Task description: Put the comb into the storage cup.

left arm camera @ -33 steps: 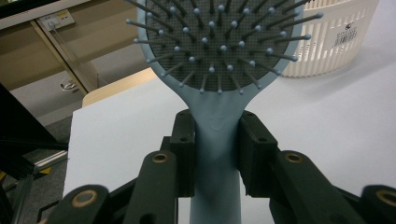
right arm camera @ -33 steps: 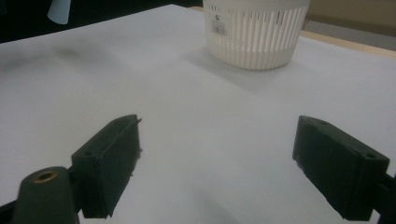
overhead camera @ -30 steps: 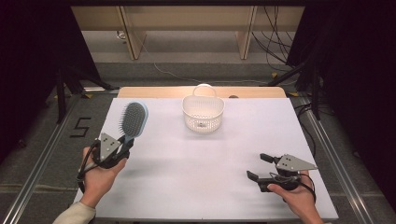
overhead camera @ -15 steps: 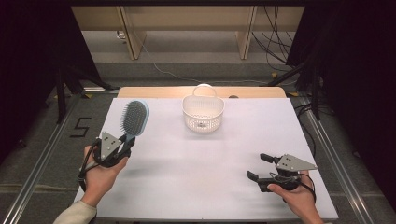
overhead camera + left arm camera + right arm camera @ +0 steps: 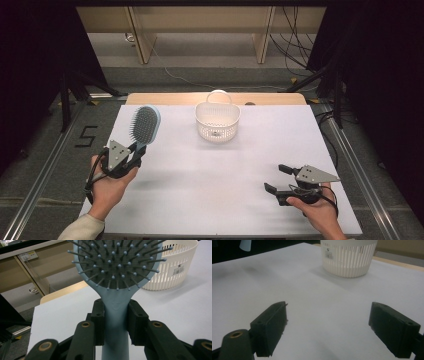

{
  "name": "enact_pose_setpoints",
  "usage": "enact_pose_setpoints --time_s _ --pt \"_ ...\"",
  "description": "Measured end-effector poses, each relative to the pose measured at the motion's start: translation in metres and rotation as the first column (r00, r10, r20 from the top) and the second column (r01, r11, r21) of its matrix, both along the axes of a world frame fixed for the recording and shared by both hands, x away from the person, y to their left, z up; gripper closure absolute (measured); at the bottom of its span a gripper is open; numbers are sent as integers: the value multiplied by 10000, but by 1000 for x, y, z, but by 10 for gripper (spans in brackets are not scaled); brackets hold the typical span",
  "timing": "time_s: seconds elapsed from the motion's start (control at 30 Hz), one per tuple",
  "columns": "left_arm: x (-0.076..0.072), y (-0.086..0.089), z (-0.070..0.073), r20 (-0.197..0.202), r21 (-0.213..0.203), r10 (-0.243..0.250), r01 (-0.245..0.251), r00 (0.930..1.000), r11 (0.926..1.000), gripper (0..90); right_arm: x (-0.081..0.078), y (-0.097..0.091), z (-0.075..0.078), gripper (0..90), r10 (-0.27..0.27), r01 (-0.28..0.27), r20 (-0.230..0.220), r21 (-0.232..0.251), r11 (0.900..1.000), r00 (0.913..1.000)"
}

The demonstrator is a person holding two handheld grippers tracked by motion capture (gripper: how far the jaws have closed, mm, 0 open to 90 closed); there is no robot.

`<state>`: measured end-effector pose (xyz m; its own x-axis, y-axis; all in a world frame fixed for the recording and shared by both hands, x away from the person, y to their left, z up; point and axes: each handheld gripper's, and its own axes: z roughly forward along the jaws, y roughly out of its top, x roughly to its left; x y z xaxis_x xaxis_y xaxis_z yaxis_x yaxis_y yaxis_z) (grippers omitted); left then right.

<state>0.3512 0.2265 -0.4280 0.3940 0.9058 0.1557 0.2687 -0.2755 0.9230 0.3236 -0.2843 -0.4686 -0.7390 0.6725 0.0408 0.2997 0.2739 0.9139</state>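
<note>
A light blue hairbrush (image 5: 144,125) with a dark bristle pad is held up above the left side of the white table (image 5: 215,170). My left gripper (image 5: 136,150) is shut on its handle. In the left gripper view the hairbrush (image 5: 116,307) rises between the two black pads, bristles facing the camera. My right gripper (image 5: 278,178) rests low at the table's right front, open, with nothing between its fingers. The right gripper view shows its two pads wide apart over bare white table (image 5: 322,315). A white slotted basket (image 5: 217,120) with a handle stands at the back centre.
The basket (image 5: 350,257) carries a barcode label on its wall and also shows as the basket (image 5: 172,267) behind the brush. A wooden strip (image 5: 165,98) edges the table's far side. Metal rails (image 5: 40,165) run along both sides, with dark floor and cables beyond.
</note>
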Motion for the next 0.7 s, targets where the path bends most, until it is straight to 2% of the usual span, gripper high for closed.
enact_pose_setpoints --time_s 0.7 --pt "5 -9 4 37 -39 -235 235 9997 9997 700 0 0 0 158 4 -4 13 38 10000 10000"
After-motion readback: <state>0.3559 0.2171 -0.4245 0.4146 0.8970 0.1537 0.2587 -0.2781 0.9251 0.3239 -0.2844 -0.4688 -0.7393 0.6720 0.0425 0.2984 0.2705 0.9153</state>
